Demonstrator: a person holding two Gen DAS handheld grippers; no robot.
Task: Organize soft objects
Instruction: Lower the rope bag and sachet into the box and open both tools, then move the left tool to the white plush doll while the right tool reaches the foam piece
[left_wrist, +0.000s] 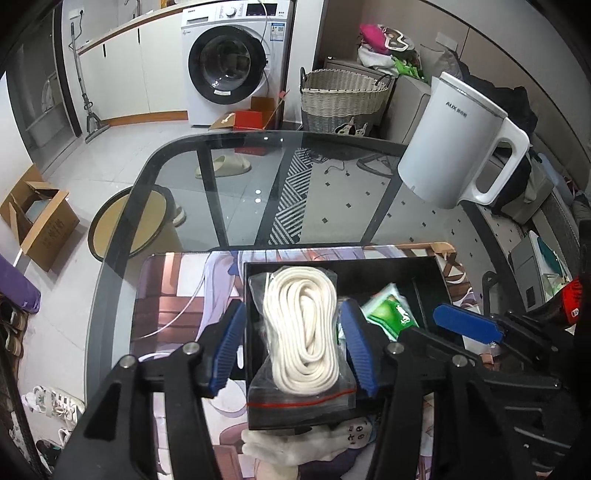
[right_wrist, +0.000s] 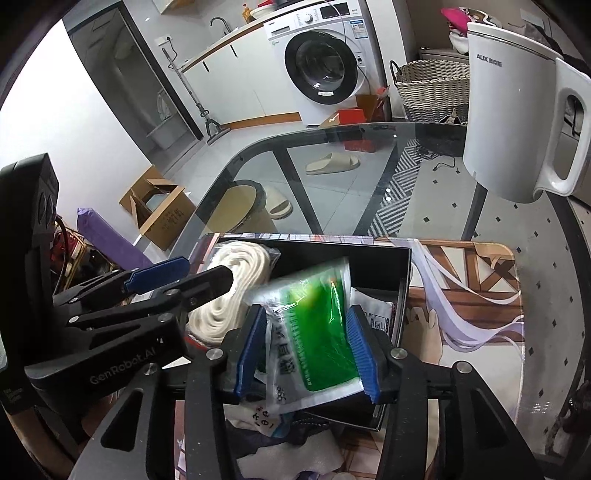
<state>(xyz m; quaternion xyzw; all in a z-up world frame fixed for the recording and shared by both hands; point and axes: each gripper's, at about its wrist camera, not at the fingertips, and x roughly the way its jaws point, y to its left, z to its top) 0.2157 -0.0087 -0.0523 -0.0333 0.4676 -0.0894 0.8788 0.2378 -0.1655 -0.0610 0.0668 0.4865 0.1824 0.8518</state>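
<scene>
- Two grippers work over one black box (left_wrist: 388, 273) that sits on the printed mat (left_wrist: 177, 295) on your glass table (left_wrist: 221, 192).
- Your left gripper (left_wrist: 293, 345) brackets a clear zip bag of white rope (left_wrist: 303, 332). Blue pads stand on either side of the bag, part open; the left pad shows a gap from the plastic, the right one sits just beside it. No squeeze visible.
- Rope bag lies in the left part of the box. Long axis runs away from you along the gripper's line, red zip strip at the near end, over the box's near wall.
- Your right gripper (right_wrist: 306, 350) straddles a green packet (right_wrist: 317, 332) in clear wrap. Jaws part open, the pads close against the packet's edges; whether they press, you cannot tell from the blur.
- Green packet is tilted up over the right part of the box, long axis pointing away and slightly left, upper end raised and blurred.
- More white packets (right_wrist: 373, 310) lie in the box beyond the right pad.
- Pale soft items (left_wrist: 295, 446) sit on the mat just before the box's near wall.
- White kettle (left_wrist: 458, 147) stands well apart at the table's far right.
</scene>
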